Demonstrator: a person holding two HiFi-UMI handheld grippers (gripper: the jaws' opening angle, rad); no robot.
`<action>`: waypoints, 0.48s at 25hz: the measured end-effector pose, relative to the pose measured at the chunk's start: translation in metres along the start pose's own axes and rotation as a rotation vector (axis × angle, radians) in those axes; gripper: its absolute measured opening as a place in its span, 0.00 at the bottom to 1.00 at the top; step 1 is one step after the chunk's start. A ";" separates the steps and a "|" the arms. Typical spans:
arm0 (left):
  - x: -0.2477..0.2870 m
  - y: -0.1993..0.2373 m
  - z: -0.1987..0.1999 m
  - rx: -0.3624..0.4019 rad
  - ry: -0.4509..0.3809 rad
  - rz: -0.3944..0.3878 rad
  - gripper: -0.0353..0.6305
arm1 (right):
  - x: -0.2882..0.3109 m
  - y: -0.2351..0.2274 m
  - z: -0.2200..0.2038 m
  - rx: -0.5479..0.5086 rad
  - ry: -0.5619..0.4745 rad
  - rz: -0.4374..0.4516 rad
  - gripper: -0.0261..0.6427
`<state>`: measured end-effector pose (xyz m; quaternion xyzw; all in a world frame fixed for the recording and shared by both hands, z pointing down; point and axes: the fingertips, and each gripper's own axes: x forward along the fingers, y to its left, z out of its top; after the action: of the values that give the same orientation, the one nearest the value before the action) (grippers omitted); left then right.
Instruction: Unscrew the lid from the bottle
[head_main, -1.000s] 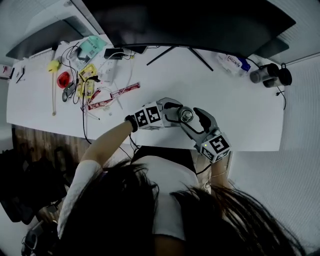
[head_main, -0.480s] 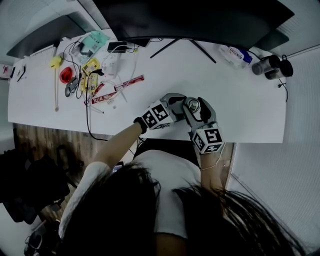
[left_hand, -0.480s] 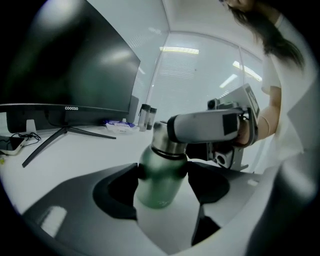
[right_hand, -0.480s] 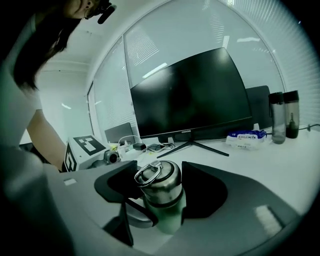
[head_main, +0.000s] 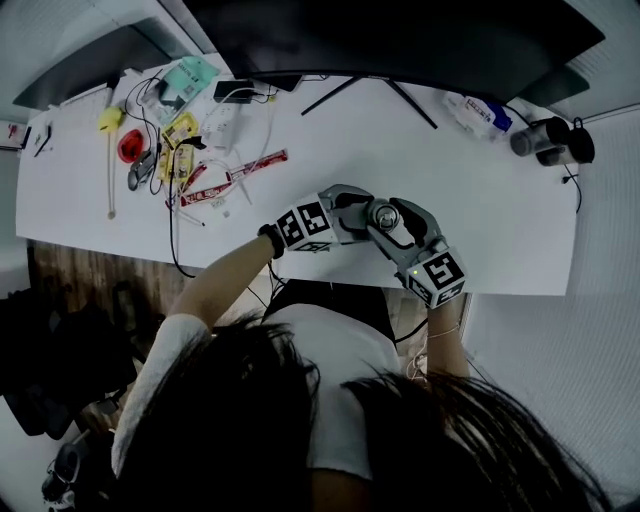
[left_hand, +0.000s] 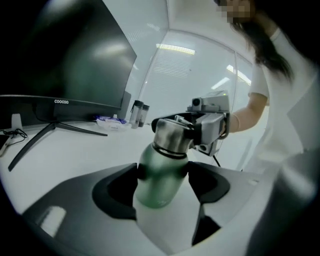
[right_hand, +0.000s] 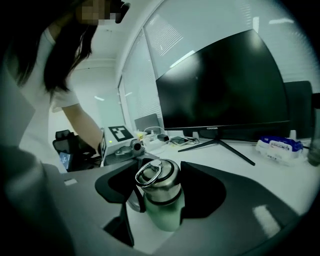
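Head view: the bottle (head_main: 382, 214) is held at the counter's (head_main: 480, 200) near edge. Left gripper view: the left gripper (left_hand: 164, 182) has its jaws pinched on the body, and that grip should be kept firm. Right gripper view: the right gripper (right_hand: 160, 192) has its jaws closing round the lid (right_hand: 159, 177), which should be clamped squarely before turning.

A green metal bottle (left_hand: 161, 172) is being clamped round its body by the left gripper (left_hand: 163, 186), leaning slightly, well out in front of the monitor (head_main: 400, 40). Its steel lid (right_hand: 159, 182) is being kept seated on the neck, ring handle uppermost.
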<state>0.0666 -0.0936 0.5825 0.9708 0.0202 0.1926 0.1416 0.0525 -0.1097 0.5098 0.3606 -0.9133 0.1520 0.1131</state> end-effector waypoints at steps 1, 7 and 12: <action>0.000 0.001 -0.001 0.004 0.009 -0.022 0.60 | 0.001 0.001 0.000 -0.013 0.014 0.047 0.44; -0.001 0.002 -0.006 0.077 0.087 -0.139 0.61 | 0.003 0.010 -0.003 -0.080 0.068 0.307 0.44; 0.000 0.001 -0.007 0.124 0.108 -0.215 0.61 | 0.003 0.018 0.000 -0.119 0.112 0.476 0.44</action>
<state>0.0642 -0.0930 0.5888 0.9581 0.1437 0.2269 0.0997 0.0377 -0.0994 0.5076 0.1192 -0.9721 0.1398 0.1455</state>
